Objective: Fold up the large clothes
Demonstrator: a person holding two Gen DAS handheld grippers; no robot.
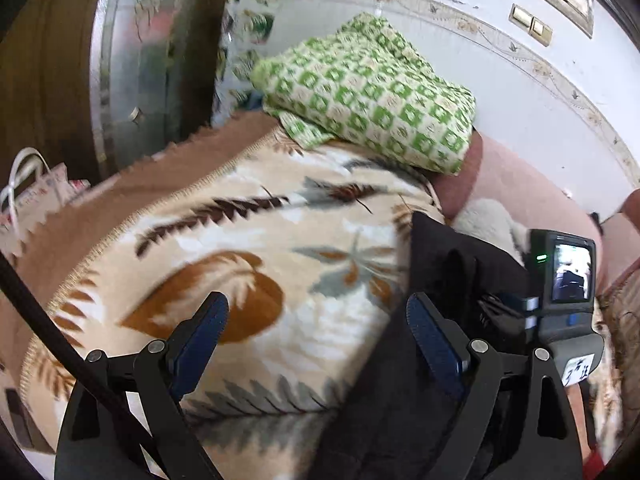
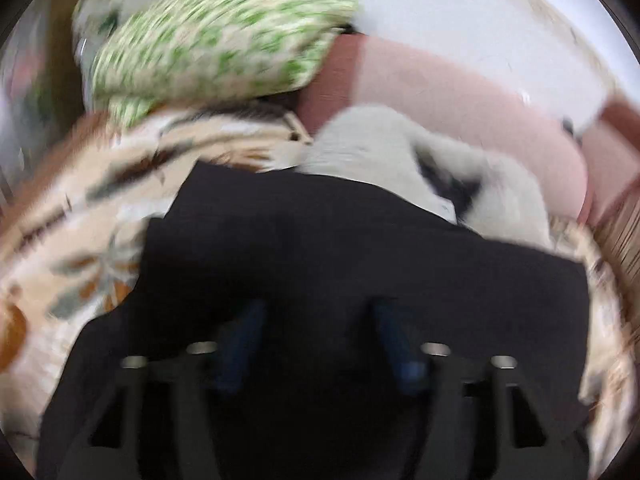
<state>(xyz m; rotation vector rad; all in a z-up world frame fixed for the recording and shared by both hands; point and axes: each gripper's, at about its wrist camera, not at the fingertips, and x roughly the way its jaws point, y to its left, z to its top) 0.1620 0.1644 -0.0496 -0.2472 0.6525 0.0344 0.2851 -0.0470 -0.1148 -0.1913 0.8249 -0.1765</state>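
Black garment [image 2: 320, 248]: spread dark and flat over the leaf-print blanket, filling the middle and lower part of the right wrist view; in the left wrist view, lying along the right side, running under the left tool's right finger.
Edge of garment: far edge against the white fluffy cloth [image 2: 400, 148]; left edge over the blanket's leaf print.
Left tool [image 1: 318, 320]: jaws spread wide, nothing between them; left finger [image 1: 200, 340] above the blanket, right finger above the black garment, contact not clear.
Right tool [image 2: 316, 320]: heavily blurred, fingers standing apart above the black garment; no fold of cloth visible between the blue pads [image 2: 244, 332]; touching or just hovering, cannot tell.
Right tool seen from the left: grey camera body with lit small screen [image 1: 568, 276] at the right edge, above the garment.
Blanket [image 1: 240, 248]: cream with brown, orange and grey leaves, stitched hem, covering the bed.
Green checked cloth [image 1: 372, 92]: folded, sitting at the far end on top of the blanket.
Pink cushion [image 2: 460, 100]: behind the fluffy cloth, against the white wall [image 1: 480, 60].
Far left: wooden door frame [image 1: 40, 60], white bag with handles [image 1: 28, 192] just beside the bed.
Wall: two brass switches [image 1: 532, 24] up at the right.
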